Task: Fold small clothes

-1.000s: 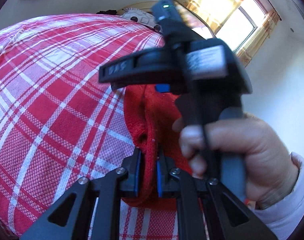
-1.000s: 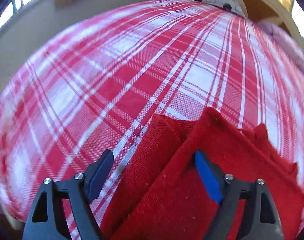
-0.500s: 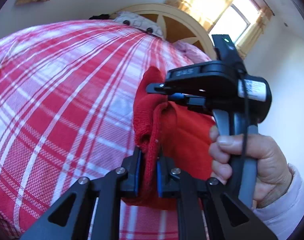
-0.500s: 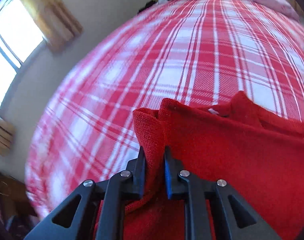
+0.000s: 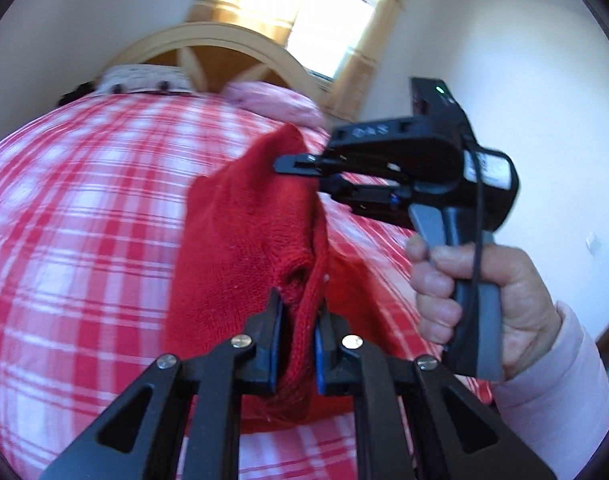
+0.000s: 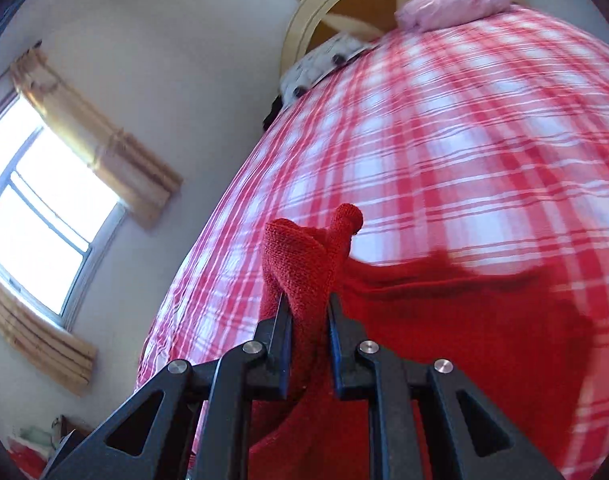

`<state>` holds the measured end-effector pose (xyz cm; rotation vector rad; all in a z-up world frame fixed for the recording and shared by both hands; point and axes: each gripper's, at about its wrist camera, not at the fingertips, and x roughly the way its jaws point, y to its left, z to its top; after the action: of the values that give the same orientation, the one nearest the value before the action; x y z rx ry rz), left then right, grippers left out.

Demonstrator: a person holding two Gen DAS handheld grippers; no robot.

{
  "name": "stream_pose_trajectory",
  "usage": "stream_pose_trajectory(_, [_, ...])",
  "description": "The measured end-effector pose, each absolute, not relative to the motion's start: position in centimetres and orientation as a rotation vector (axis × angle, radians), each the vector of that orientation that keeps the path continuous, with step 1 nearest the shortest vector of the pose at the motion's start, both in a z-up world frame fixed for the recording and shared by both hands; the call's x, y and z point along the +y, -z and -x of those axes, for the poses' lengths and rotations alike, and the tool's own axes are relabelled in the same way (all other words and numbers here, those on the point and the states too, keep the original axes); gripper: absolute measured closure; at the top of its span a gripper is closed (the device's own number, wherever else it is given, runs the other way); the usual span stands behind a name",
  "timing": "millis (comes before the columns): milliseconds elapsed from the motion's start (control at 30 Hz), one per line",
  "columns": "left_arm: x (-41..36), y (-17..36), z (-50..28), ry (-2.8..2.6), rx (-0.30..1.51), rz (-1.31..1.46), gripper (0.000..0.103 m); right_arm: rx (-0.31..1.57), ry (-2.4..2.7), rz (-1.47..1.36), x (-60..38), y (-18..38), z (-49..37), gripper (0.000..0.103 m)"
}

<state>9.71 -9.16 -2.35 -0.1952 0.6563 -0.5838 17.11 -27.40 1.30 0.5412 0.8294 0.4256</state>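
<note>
A red knitted garment (image 5: 240, 248) hangs lifted above the red-and-white checked bedspread (image 5: 76, 216). My left gripper (image 5: 298, 316) is shut on one bunched edge of it. My right gripper (image 6: 308, 312) is shut on another edge of the red garment (image 6: 484, 320), which trails off to the right over the bed. In the left wrist view the right gripper (image 5: 304, 166) shows from the side, held by a hand (image 5: 484, 284) in a pale pink sleeve, its fingers pinching the cloth's upper corner.
The checked bedspread (image 6: 444, 128) covers a bed with a curved wooden headboard (image 5: 208, 48). A pink pillow (image 5: 276, 100) and a patterned pillow (image 5: 140, 78) lie at its head. Curtained windows (image 6: 36, 216) stand in the white walls.
The right gripper closed on the garment's edge. Both grippers then rose and swung with the cloth, lifting it off the bedspread, and the views rolled toward the headboard.
</note>
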Motion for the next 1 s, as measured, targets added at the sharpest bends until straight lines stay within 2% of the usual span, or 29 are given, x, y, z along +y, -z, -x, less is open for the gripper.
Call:
stream_pose_trajectory(167, [-15.5,3.9,-9.0,0.644,0.699,0.085,0.090,0.843,-0.351,-0.586,-33.9,1.2,-16.0,0.088])
stream_pose_trajectory(433, [-20.2,6.7,-9.0,0.634,0.754,-0.036,0.089,0.875,-0.318,-0.644,-38.7,6.0,-16.3,0.087])
stream_pose_trajectory(533, [-21.2,7.3,-8.4,0.645,0.770,-0.085,0.086,0.880,-0.309,-0.669,-39.7,7.6,-16.5,0.086])
stream_pose_trajectory(567, [-21.3,7.3,-8.1,0.659,0.766,-0.113,0.082,0.872,-0.305,-0.701,-40.4,8.2,-16.3,0.083])
stream_pose_trajectory(600, [-21.4,7.1,-7.7,0.675,0.761,-0.130,0.078,0.867,-0.296,-0.736,-41.2,8.6,-16.1,0.072])
stream_pose_trajectory(667, [-20.8,6.5,-6.9,0.729,0.754,-0.146,0.065,0.846,-0.279,-0.821,-43.1,8.9,-15.2,0.063])
stream_pose_trajectory(767, [-18.6,5.6,-5.8,0.788,0.744,-0.117,0.036,0.794,-0.190,-0.851,-45.4,7.7,-12.6,0.062])
stream_pose_trajectory(867, [-15.7,4.8,-4.8,0.795,0.720,-0.102,0.033,0.738,-0.167,-0.764,-44.6,5.3,-8.7,0.062])
stream_pose_trajectory(933, [-13.9,4.5,-4.8,0.768,0.710,-0.066,0.031,0.721,-0.208,-0.695,-42.7,4.0,-6.1,0.057])
stream_pose_trajectory(1000, [-10.9,3.9,-5.4,0.701,0.704,0.014,0.027,0.701,-0.232,-0.640,-40.4,3.2,-3.4,0.039])
